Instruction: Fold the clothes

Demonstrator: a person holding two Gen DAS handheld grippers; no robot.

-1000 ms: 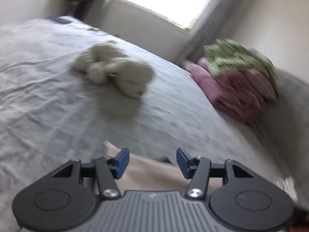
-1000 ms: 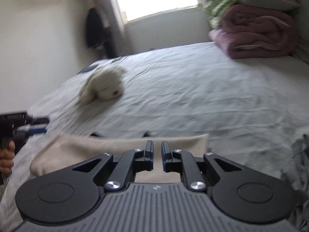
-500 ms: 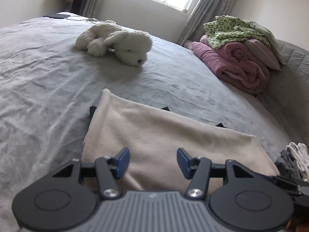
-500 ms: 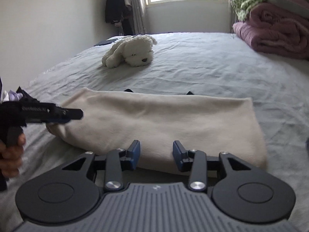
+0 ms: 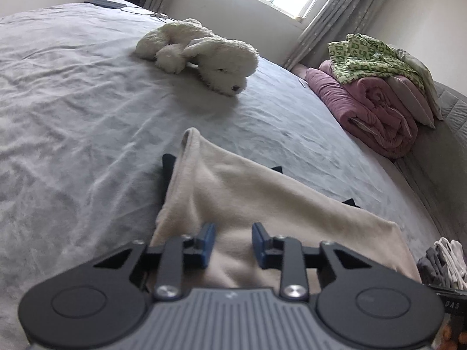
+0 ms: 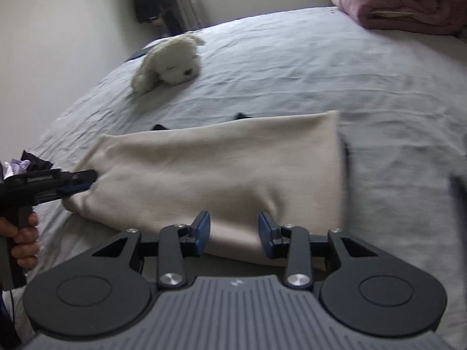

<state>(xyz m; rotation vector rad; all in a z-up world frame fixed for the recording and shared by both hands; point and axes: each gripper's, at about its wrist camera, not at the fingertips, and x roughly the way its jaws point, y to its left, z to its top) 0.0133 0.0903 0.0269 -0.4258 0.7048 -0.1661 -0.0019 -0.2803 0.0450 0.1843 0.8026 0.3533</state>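
1. Grey bedsheet (image 5: 73, 110), rumpled, filling most of both views and bearing everything else; soft underneath, so little to press against when pinching a cloth edge.
2. Beige garment (image 5: 262, 204), lower middle of both views, lying doubled into a long band on the sheet, with small dark corners (image 5: 167, 164) peeping out along its far and left edges — whether lining or a separate piece, cannot tell. Judged soft, light, limp and fleecy: no risk of breaking, likely to sag and drag between two holds, not slippery. Best taken at corners or along the doubled near edge, both layers together, so the fold holds.
3. Pink rolled quilt (image 5: 376, 116) with a green-patterned cloth (image 5: 370, 55) on top, right side of the left wrist view, well apart from the garment.
4. White plush dog (image 5: 201, 55), upper middle, well clear of the work.
5. Left gripper (image 5: 232, 245), over the garment's left end, jaws parted with beige cloth showing between them, nothing clamped.
6. Right gripper (image 6: 233, 233), at the garment's near edge toward its right end, jaws likewise apart, gripping nothing.
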